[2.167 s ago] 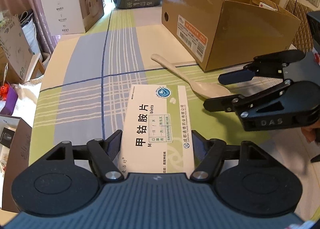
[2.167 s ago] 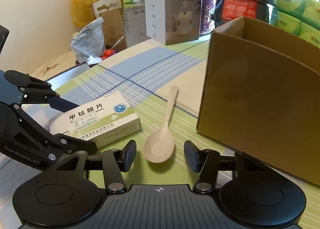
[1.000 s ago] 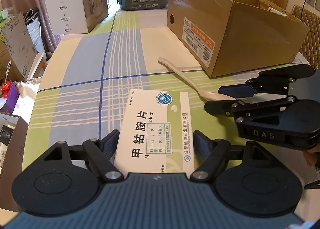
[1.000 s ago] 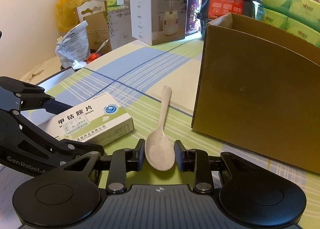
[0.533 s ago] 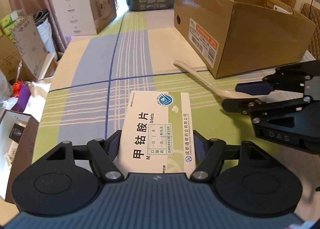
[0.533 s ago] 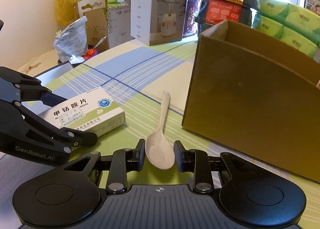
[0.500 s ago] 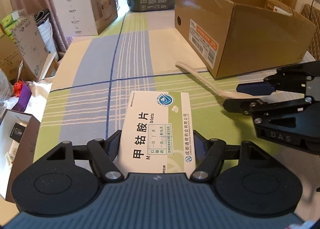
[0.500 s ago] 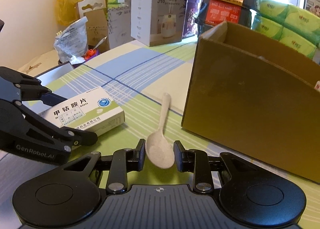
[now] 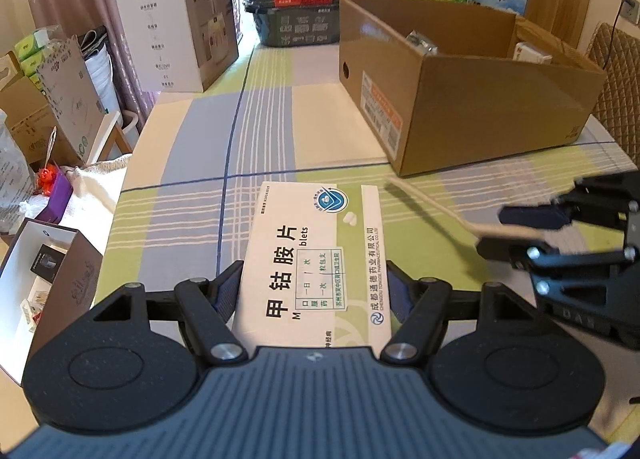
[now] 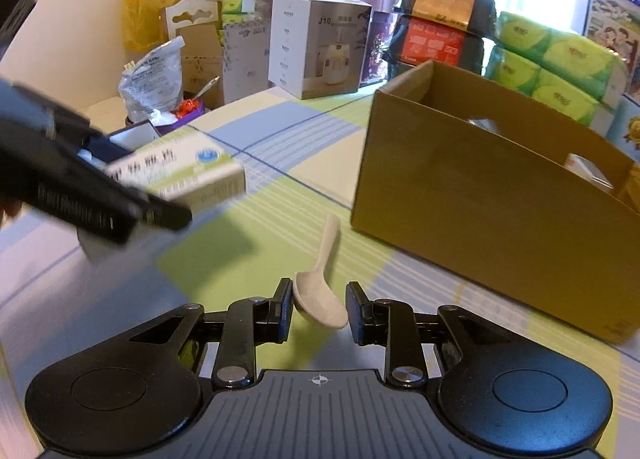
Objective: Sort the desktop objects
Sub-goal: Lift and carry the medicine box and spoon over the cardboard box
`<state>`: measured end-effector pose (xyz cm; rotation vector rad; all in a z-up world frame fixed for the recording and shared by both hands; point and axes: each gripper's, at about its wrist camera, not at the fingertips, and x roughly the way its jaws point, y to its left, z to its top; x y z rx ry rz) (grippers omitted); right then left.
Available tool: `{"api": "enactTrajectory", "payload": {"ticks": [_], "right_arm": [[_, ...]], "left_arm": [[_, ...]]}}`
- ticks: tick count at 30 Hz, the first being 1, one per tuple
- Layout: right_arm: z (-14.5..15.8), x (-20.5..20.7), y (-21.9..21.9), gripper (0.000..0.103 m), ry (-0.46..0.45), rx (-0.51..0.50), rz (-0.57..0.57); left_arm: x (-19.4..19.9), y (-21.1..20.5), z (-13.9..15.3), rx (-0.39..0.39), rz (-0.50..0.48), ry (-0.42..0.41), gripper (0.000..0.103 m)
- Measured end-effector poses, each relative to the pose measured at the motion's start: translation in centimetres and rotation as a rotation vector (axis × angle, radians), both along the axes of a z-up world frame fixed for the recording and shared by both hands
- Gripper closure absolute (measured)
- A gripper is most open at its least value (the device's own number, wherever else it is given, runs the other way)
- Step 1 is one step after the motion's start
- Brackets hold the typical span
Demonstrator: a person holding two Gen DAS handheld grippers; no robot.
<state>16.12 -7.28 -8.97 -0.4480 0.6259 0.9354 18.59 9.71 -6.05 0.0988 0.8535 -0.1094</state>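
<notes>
The left tool (image 9: 314,291) is clamping the medicine box (image 9: 316,255) above the bench (image 9: 192,163) — the right tool (image 10: 318,311) is gripping the pale spoon (image 10: 320,299) by its bowl, near the cardboard box (image 10: 480,199).

medicine box (image 9: 312,255): "甲钴胺片" | white carton (image 10: 320,45): "J10" | right gripper (image 9: 516,239): possibly "DAS"

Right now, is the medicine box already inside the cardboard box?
No, the medicine box sits between the left gripper's jaws, outside the cardboard box.
</notes>
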Motion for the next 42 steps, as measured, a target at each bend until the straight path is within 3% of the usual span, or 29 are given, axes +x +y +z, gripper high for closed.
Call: {"api": "enactTrajectory", "payload": {"ticks": [13, 23, 42], "right_arm": [[0.2, -2.5, -6.9, 0.078, -0.081, -0.029, -0.074], [2.6, -4.6, -10.3, 0.078, -0.107, 0.027, -0.12], [6.9, -6.0, -15.7, 0.078, -0.147, 0.152, -0.254]], "left_arm": [[-1.3, -3.2, 4.0, -0.027, -0.042, -0.056, 0.036], [-2.3, -6.4, 6.6, -0.082, -0.061, -0.091, 0.036], [-4.8, -11.1, 8.4, -0.213, -0.019, -0.147, 0.036]]}}
